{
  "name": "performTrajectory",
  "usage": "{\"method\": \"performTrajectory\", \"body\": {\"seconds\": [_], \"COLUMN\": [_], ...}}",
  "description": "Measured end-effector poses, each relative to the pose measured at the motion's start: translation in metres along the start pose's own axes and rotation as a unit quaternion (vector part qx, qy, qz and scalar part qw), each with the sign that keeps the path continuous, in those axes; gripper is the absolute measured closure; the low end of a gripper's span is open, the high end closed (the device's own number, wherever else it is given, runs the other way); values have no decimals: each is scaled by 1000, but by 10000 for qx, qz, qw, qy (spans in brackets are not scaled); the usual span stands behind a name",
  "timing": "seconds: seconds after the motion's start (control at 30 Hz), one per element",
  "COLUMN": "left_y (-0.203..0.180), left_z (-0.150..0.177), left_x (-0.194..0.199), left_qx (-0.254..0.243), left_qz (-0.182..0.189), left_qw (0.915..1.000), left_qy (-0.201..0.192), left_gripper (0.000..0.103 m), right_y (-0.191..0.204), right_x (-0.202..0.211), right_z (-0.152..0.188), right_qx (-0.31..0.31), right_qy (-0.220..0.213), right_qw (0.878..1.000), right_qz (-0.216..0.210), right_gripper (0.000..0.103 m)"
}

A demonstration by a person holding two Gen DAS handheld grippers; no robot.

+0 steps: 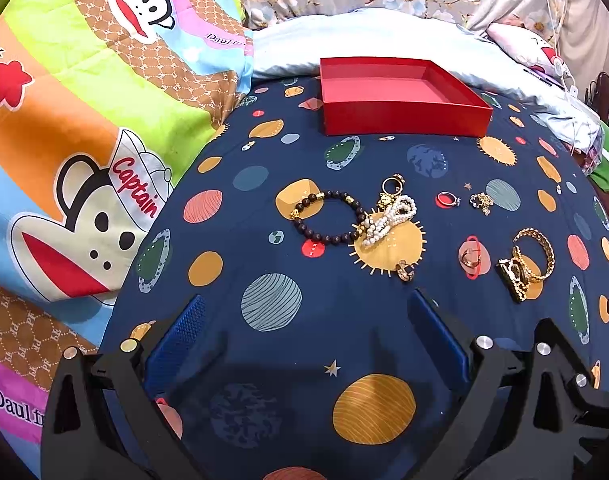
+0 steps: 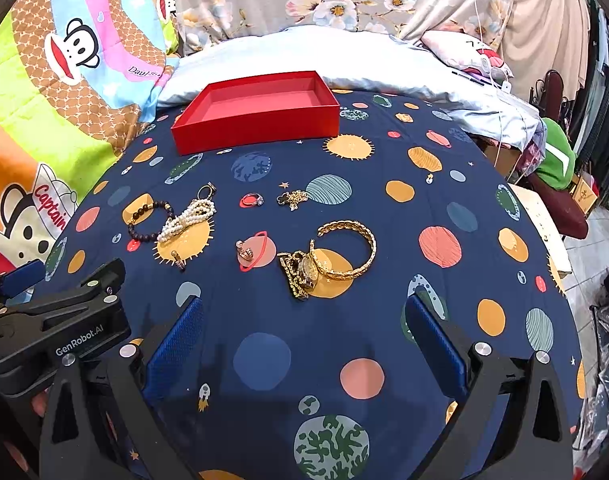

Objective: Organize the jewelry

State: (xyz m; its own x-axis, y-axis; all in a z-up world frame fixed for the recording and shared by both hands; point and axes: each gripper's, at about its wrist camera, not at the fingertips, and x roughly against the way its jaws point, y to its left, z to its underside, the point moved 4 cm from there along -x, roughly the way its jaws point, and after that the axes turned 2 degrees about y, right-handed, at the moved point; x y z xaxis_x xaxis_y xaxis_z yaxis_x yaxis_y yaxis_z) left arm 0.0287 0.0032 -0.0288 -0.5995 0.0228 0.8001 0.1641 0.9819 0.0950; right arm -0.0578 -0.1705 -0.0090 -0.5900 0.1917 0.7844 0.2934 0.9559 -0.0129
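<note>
An empty red box (image 1: 400,118) (image 2: 256,128) sits at the far side of the navy planet-print bedsheet (image 1: 304,344). Jewelry lies spread in front of it: a dark bead bracelet (image 1: 324,236) (image 2: 142,234), a pearl bracelet (image 1: 390,220) (image 2: 186,218), a gold bangle (image 1: 542,250) (image 2: 350,246), a gold watch (image 1: 516,276) (image 2: 300,274), and small rings (image 1: 448,199) (image 2: 251,200). My left gripper (image 1: 306,304) is open and empty, just short of the jewelry. My right gripper (image 2: 304,306) is open and empty, just short of the watch.
A cartoon monkey quilt (image 1: 84,140) is bunched along the left. A pale blue pillow (image 2: 304,56) lies behind the box. The bed edge drops off at the right, with clutter and a chair (image 2: 560,208) beyond. The left gripper body (image 2: 52,328) shows at lower left in the right wrist view.
</note>
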Motion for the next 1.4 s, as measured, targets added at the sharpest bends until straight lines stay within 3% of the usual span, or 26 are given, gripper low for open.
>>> {"method": "performTrajectory", "body": {"seconds": [1.4], "left_y": [-1], "left_z": [-2], "left_x": [-5], "left_qx": [-44], "left_qz": [-36], "left_qw": [10000], "left_qy": [42], "left_gripper": [5], "right_y": [-1], "right_x": [-2], "right_z": [0], "right_qx": [-24], "right_qy": [32], "right_qw": [10000], "right_qz": [-22], "right_gripper": [5]}}
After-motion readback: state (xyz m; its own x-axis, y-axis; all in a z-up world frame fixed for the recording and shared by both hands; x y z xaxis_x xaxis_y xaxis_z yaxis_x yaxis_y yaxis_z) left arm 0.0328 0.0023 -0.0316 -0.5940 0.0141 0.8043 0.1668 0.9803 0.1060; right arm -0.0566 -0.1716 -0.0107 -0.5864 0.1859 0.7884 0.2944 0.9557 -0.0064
